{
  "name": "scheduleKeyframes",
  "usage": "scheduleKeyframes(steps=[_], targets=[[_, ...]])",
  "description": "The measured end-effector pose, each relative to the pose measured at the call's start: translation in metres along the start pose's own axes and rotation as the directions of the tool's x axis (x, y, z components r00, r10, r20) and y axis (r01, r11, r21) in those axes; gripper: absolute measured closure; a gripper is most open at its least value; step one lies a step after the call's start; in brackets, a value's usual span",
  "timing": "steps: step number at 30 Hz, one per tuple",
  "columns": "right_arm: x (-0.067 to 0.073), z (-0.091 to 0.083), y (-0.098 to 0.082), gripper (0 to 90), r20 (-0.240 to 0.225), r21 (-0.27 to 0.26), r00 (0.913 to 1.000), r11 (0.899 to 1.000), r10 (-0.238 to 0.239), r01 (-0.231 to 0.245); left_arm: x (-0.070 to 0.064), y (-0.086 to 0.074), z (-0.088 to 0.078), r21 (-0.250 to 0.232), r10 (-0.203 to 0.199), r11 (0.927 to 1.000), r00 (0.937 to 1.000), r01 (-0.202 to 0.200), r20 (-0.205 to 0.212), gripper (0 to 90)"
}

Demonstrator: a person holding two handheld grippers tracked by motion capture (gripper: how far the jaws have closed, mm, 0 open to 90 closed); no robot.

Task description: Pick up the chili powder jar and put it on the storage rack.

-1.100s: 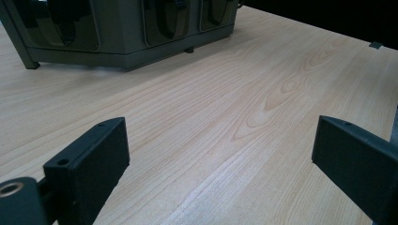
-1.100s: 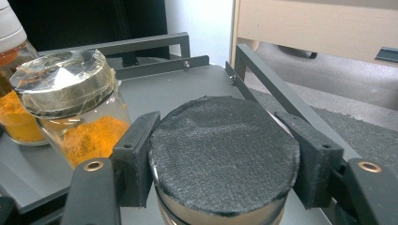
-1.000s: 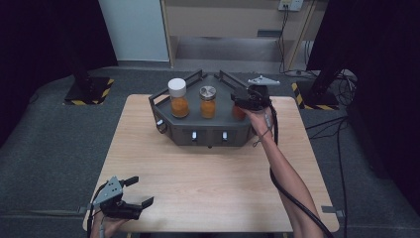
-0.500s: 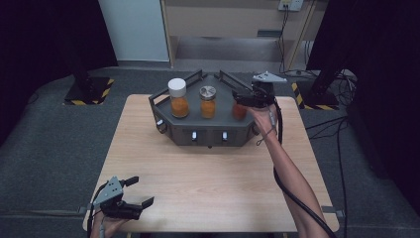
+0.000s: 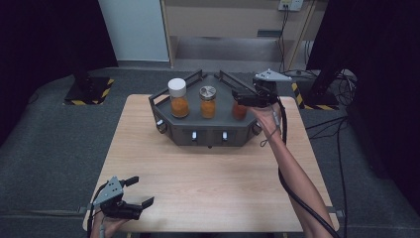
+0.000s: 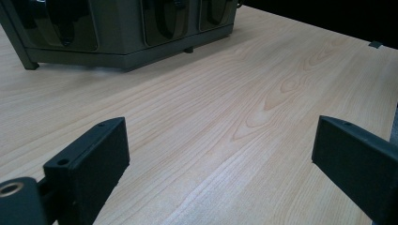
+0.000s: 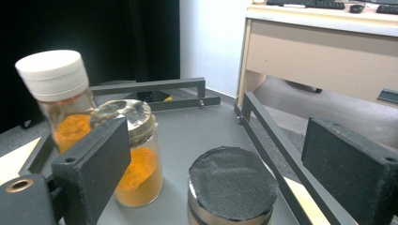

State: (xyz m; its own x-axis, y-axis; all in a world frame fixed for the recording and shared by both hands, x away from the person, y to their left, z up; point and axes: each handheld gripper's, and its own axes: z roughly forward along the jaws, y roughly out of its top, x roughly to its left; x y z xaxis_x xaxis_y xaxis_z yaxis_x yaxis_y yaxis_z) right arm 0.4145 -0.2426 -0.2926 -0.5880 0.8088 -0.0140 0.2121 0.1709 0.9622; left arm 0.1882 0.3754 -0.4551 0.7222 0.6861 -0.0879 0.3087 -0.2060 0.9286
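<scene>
The right gripper (image 5: 241,100) hovers above the right end of the dark tray (image 5: 213,133), which stands at the far side of the wooden table (image 5: 208,178). Its jaws have just been opening and now stand wide apart, released, with nothing pressed between the pads. In the right gripper view the black-lidded jar (image 7: 232,187) stands upright directly below the gap between the jaws, free of both of them. In the high view this jar (image 5: 239,111) occupies the right position on the tray, partly covered by the gripper.

Two more jars stand upright on the same tray. The silver-lidded jar (image 5: 208,101) is in the middle, and the white-lidded jar (image 5: 178,97) is at the left end. All three hold orange contents. A low black rail (image 7: 267,136) runs along the tray edge just beside the black-lidded jar.

The left gripper (image 5: 134,192) rests at the near left corner of the table, well apart from the tray. Its jaws are spread wide and hold nothing; bare wood (image 6: 225,131) lies between them.
</scene>
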Motion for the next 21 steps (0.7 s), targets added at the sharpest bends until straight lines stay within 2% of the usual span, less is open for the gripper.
scheduleKeyframes(steps=[12, 21], targets=[[0.004, -0.028, -0.001, 7.6, -0.058, -0.003, 0.997, 0.999, -0.053, 0.052, 0.0, 0.0, 0.0, 0.0, -0.001, 1.0, 1.0, 0.001, -0.002, 3.5], [0.004, -0.052, -0.013, 7.6, -0.113, -0.019, 0.9919, 0.998, -0.057, 0.055, 0.0, 0.0, 0.0, -0.001, -0.003, 1.0, 1.0, 0.003, -0.002, 3.5]])
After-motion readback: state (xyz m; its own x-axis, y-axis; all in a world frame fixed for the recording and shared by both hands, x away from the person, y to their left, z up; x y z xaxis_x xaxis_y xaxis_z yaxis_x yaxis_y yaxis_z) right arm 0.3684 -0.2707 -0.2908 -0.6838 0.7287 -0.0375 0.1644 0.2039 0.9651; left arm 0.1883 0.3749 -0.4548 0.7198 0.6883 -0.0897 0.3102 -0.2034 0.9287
